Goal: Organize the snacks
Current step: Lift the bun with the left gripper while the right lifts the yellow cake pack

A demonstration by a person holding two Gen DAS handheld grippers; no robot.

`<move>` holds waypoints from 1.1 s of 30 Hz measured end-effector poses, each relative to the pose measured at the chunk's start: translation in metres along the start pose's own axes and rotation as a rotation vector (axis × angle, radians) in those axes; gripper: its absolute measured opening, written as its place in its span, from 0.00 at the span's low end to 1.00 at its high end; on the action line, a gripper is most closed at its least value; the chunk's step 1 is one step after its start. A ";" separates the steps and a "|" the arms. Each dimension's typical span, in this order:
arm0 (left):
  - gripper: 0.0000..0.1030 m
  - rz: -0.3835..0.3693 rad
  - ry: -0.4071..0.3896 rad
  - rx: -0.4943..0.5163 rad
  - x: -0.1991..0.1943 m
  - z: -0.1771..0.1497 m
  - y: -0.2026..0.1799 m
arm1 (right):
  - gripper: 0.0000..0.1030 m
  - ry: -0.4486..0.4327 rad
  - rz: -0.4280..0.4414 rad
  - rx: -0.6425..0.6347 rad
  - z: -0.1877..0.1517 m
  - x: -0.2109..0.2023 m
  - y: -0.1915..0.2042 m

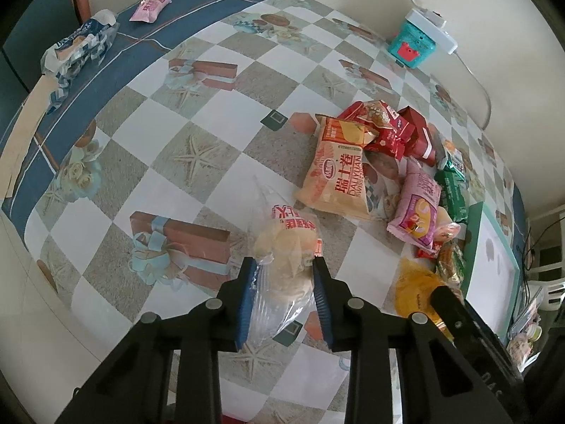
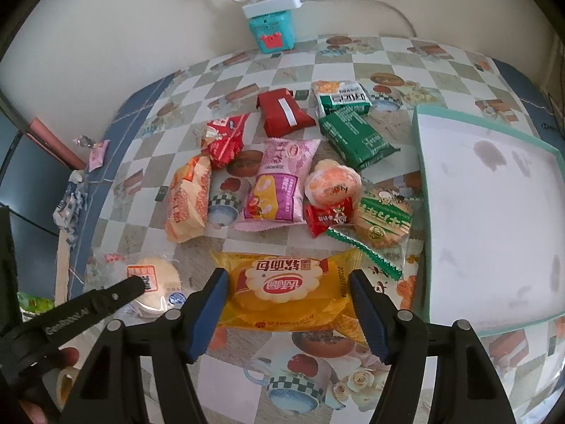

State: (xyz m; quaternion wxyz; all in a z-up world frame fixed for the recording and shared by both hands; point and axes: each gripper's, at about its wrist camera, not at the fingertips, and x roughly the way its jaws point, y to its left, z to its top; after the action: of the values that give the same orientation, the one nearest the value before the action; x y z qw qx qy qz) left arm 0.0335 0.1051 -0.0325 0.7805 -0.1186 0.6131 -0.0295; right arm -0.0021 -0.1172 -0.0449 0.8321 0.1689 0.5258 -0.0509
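left gripper: pads pinched on clear-wrapped round cakes, near edge of the snack pile
right gripper: jaws spread either side of yellow soft-bread packet; whether the pads touch it, cannot tell
step in hand: likely first pickups, one snack per hand
mint-rimmed tray: empty, just right of the pile on checked tablecloth
next move: firm the right grip, then carry both over the tray rim without dragging the red candy or its neighbours
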 end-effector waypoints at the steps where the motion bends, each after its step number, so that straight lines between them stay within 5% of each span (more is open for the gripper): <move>1: 0.32 0.001 0.001 0.000 0.000 0.000 0.000 | 0.70 0.008 -0.002 0.001 0.000 0.003 -0.001; 7: 0.34 -0.019 0.012 0.008 0.009 0.002 -0.004 | 0.70 0.077 -0.029 -0.026 -0.007 0.026 0.004; 21: 0.58 -0.175 0.070 -0.004 0.033 0.011 -0.006 | 0.85 0.092 -0.129 -0.141 -0.016 0.044 0.024; 33: 0.68 -0.070 0.102 0.065 0.055 0.014 -0.028 | 0.89 0.089 -0.153 -0.166 -0.018 0.049 0.028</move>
State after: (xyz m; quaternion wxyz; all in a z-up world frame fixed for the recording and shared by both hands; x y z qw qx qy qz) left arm 0.0634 0.0697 -0.0751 0.7503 -0.1131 0.6460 -0.0826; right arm 0.0115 -0.0809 -0.0889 0.8126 0.0611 0.5761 -0.0631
